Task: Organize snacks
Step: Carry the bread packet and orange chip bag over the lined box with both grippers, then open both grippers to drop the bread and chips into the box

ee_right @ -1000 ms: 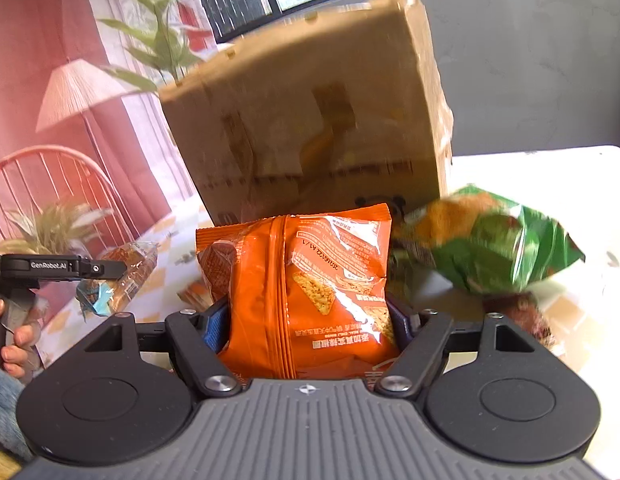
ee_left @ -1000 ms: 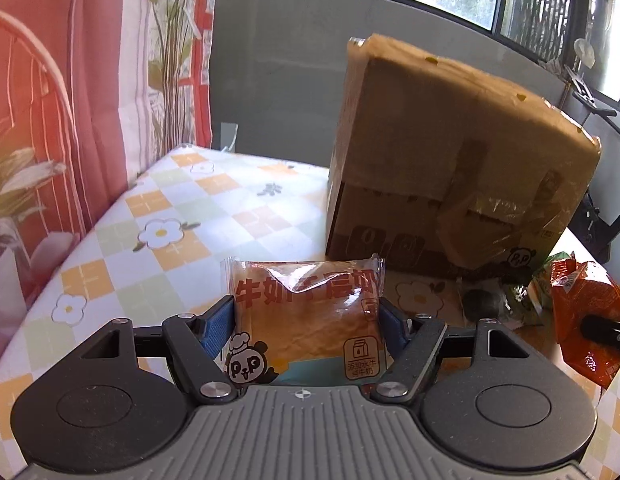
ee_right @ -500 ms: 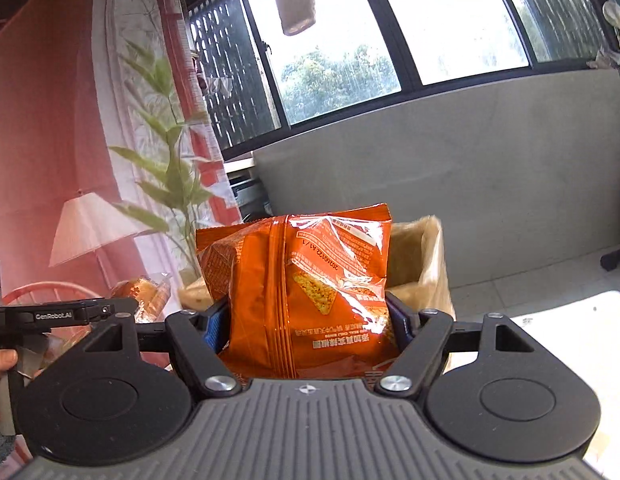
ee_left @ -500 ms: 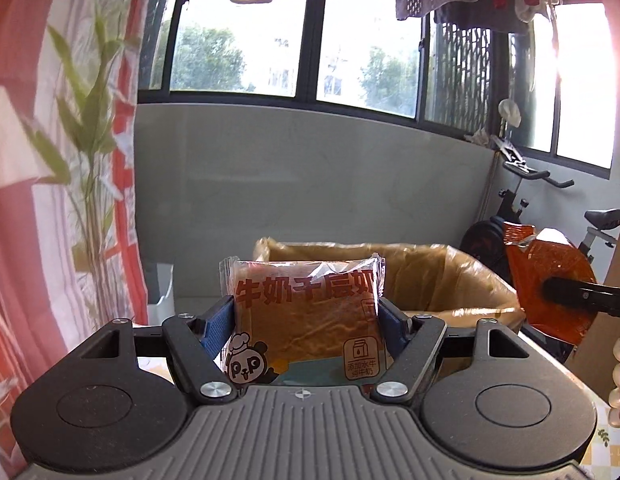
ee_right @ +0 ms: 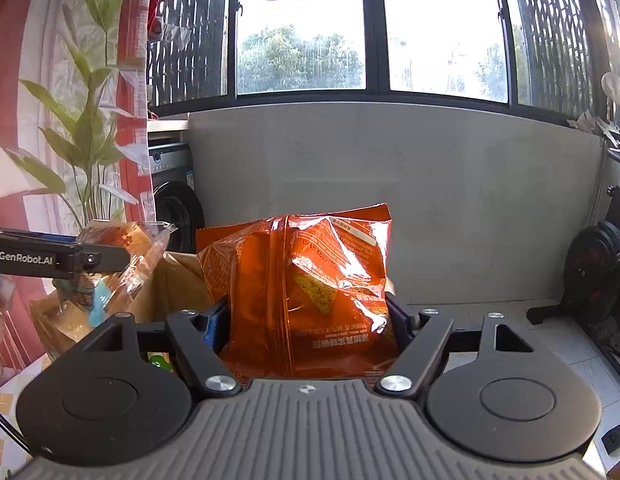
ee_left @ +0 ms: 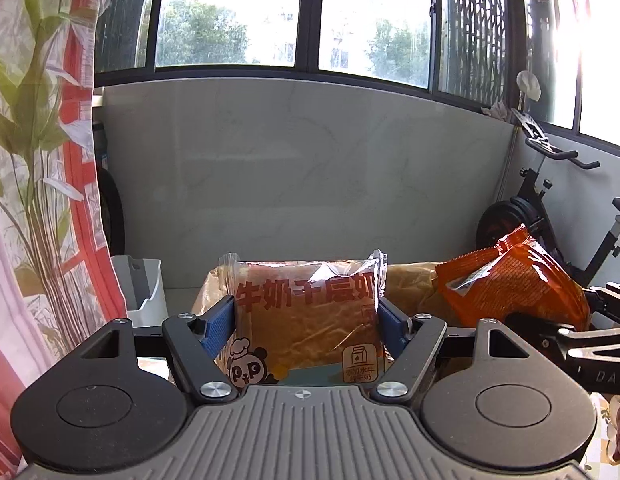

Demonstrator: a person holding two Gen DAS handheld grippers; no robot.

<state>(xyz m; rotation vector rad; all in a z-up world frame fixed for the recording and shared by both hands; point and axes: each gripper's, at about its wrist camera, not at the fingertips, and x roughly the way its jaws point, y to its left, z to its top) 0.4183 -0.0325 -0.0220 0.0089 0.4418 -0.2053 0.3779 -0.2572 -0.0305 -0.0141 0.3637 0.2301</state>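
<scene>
My left gripper (ee_left: pixel 305 316) is shut on a clear-wrapped bread packet (ee_left: pixel 305 320) with red lettering and a panda logo, held upright in front of the open top of a cardboard box (ee_left: pixel 410 284). My right gripper (ee_right: pixel 305 312) is shut on an orange snack bag (ee_right: pixel 301 280), also upright. In the left wrist view the orange snack bag (ee_left: pixel 514 280) hangs to the right over the box, with the right gripper's black frame beside it. In the right wrist view the bread packet (ee_right: pixel 121 256) and the left gripper (ee_right: pixel 61 258) show at the left, above the box (ee_right: pixel 177 284).
A grey low wall (ee_left: pixel 310 180) and windows stand behind the box. A red-striped curtain with a leafy plant (ee_left: pixel 41 160) fills the left. An exercise bike (ee_left: pixel 550 208) stands at the right. A white bin (ee_left: pixel 145 292) sits on the floor. A patterned tablecloth (ee_right: pixel 1 404) shows at lower left.
Both grippers rose with their packets from table level to above the box; the box's open top came into view and the two packets now hang close together over it.
</scene>
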